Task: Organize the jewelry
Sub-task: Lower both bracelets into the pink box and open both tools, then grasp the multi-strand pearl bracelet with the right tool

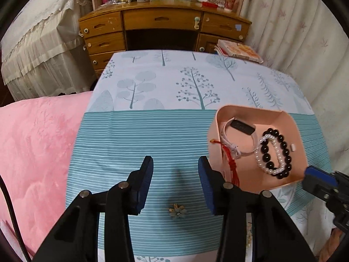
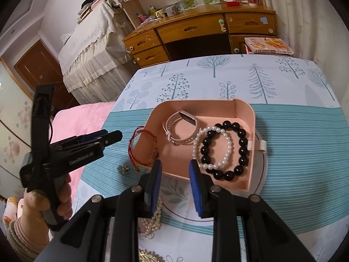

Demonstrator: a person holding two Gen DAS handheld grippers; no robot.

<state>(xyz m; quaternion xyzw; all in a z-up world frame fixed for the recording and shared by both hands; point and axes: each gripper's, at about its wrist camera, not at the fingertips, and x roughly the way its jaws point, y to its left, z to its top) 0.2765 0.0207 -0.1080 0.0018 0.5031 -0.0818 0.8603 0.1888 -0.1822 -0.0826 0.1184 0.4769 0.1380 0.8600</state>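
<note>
Below, both the left claw (image 1: 175, 161) and right claw (image 2: 175, 164) gape empty beside the pink tray (image 2: 242, 106).

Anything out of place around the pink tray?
Yes. The red cord bracelet hangs over the pink tray's left wall, half in, half out. A small flower brooch lies loose on the striped cloth, outside the tray.

A wooden desk (image 1: 163, 21) with drawers stood at the far side, its top cluttered with cups and small boxes. Pale curtains (image 1: 294, 32) hung to its right, a lace-covered piece of furniture (image 2: 91, 50) to its left, beside a brown door (image 2: 39, 65). Soft daylight filled the room.
</note>
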